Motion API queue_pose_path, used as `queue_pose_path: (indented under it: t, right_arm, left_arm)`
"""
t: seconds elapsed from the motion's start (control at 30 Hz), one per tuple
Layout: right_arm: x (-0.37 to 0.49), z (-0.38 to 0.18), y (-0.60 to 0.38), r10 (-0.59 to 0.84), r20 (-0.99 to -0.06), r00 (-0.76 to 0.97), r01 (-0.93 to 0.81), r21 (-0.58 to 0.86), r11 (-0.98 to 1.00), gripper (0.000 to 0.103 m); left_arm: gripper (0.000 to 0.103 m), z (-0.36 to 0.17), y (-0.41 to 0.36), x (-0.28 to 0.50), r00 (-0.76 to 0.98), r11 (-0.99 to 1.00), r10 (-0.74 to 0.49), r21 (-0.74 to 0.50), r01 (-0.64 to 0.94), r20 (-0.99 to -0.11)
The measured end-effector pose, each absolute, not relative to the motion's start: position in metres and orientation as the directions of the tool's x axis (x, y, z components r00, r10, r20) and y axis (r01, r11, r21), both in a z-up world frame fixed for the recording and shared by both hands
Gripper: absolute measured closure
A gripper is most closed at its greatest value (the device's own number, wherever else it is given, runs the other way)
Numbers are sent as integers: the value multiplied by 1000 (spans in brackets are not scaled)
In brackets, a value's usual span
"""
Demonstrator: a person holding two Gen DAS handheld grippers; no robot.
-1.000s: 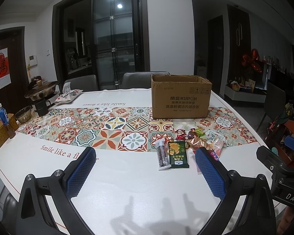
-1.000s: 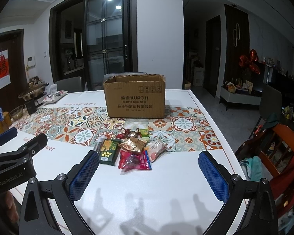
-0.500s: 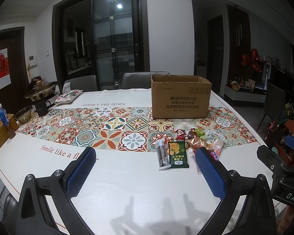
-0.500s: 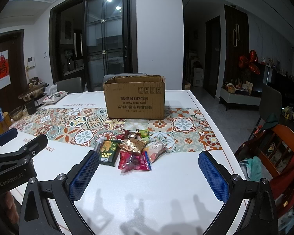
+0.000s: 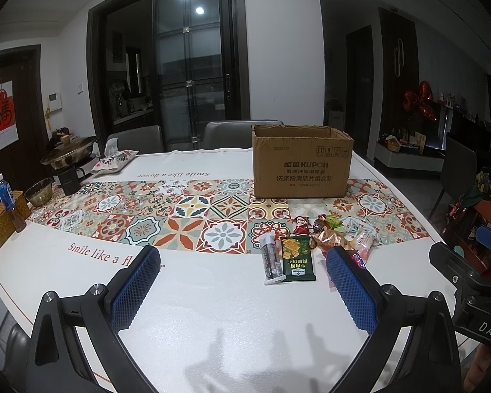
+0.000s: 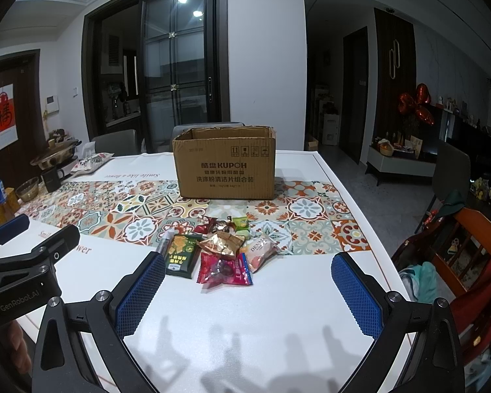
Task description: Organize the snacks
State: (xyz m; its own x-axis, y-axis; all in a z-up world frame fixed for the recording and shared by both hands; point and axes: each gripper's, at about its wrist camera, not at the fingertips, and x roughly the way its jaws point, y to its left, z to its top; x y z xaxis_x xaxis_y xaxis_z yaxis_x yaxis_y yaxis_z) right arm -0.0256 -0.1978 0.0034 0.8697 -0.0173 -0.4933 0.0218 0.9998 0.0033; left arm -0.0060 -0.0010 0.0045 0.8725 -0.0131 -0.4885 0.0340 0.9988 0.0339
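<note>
Cardboard box [image 6: 225,163] stood open-topped behind the snack pile [image 6: 220,249], and both the left gripper [image 5: 242,285] and right gripper [image 6: 248,290] were wide and empty, so it seemed best to pinch one loose packet from the pile's edge

Dim dining room: white walls, dark glass door [image 5: 193,78], grey chairs [image 5: 239,134].
</note>
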Motion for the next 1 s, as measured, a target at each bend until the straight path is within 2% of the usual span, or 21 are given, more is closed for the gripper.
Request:
queue_pose_path:
  t: [1.0]
  right_arm:
    - [-18,6,-202,-1,-510,860,6,8,1000,0]
  left_arm:
    - [0,-1,-1,2,860,999,-6,42,32,-511]
